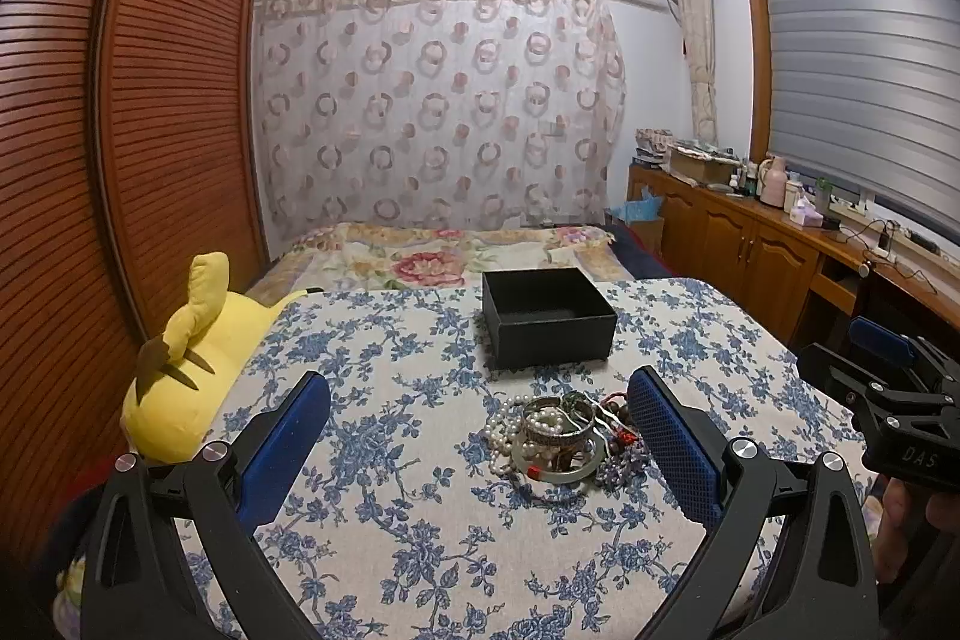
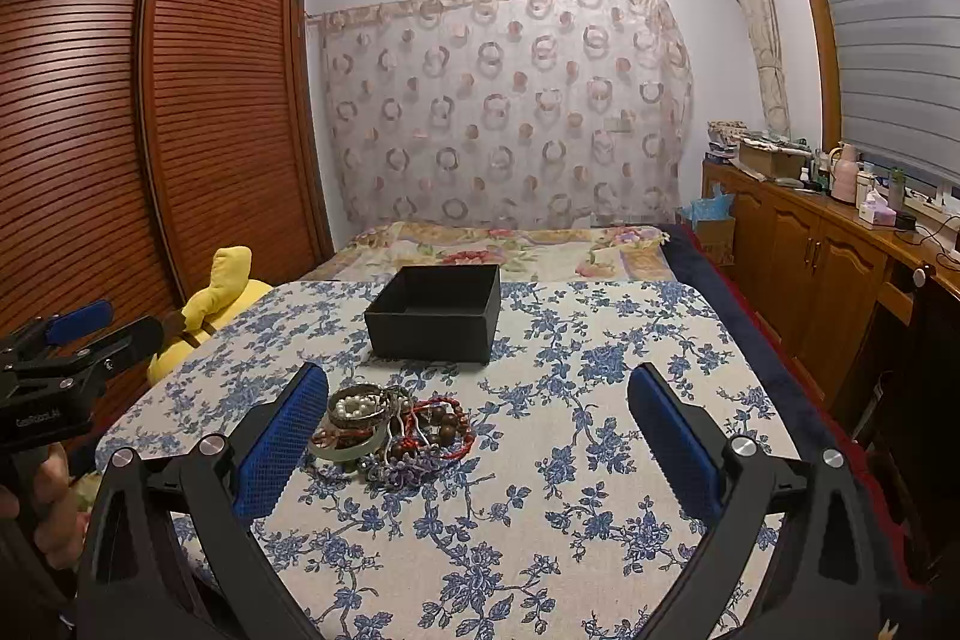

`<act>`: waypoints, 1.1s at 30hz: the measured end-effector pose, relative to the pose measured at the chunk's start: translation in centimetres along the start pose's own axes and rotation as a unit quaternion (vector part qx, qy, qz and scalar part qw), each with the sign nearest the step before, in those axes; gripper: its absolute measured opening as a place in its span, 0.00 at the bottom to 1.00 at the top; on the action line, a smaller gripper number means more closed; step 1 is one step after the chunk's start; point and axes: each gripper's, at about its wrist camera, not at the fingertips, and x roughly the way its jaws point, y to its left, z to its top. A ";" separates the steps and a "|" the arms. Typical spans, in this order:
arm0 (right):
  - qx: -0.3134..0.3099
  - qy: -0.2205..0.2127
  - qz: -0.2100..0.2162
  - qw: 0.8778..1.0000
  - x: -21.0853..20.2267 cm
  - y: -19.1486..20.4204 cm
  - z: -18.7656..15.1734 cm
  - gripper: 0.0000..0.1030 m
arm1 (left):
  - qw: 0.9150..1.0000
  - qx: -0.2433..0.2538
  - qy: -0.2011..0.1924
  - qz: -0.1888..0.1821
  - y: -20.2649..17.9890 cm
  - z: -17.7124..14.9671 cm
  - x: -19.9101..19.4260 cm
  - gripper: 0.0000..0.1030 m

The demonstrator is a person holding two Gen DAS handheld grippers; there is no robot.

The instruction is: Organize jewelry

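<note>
A pile of jewelry [image 1: 558, 439] lies on the blue-flowered cloth: pearl strands, a silver bangle, a pale jade bangle, bead bracelets. It also shows in the right wrist view [image 2: 390, 433]. An open, empty black box [image 1: 547, 317] stands just behind the pile, also in the right wrist view [image 2: 435, 313]. My left gripper [image 1: 480, 400] is open and empty, the pile just inside its right finger. My right gripper [image 2: 480, 400] is open and empty, the pile beside its left finger. Each gripper shows at the edge of the other's view: the right one [image 1: 888, 388], the left one [image 2: 66, 340].
A yellow plush toy [image 1: 192, 364] lies at the cloth's left edge. A louvred wooden wardrobe [image 1: 150, 130] stands on the left. A wooden cabinet [image 2: 828, 256] with bottles runs along the right. A floral quilt [image 1: 432, 256] lies behind the box.
</note>
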 end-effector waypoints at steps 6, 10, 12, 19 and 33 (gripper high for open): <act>-0.001 0.001 0.001 1.000 0.3 0.0 0.2 0.98 | 1.000 0.001 -0.002 0.000 0.1 0.3 -0.3 0.93; 0.000 -0.001 0.000 1.000 -0.5 -0.1 0.1 0.98 | 1.000 0.001 -0.002 0.000 0.0 0.3 -0.3 0.93; 0.000 -0.001 0.001 1.000 -0.5 -0.2 0.2 0.98 | 1.000 0.001 -0.003 0.001 0.0 0.2 -0.4 0.93; 0.001 -0.001 0.001 1.000 -0.3 -0.1 0.0 0.98 | 1.000 0.002 -0.003 0.001 -0.1 0.2 -0.4 0.93; 0.000 -0.002 0.000 1.000 -0.7 0.4 0.3 0.98 | 1.000 0.004 0.000 -0.004 -0.2 0.4 -0.3 0.93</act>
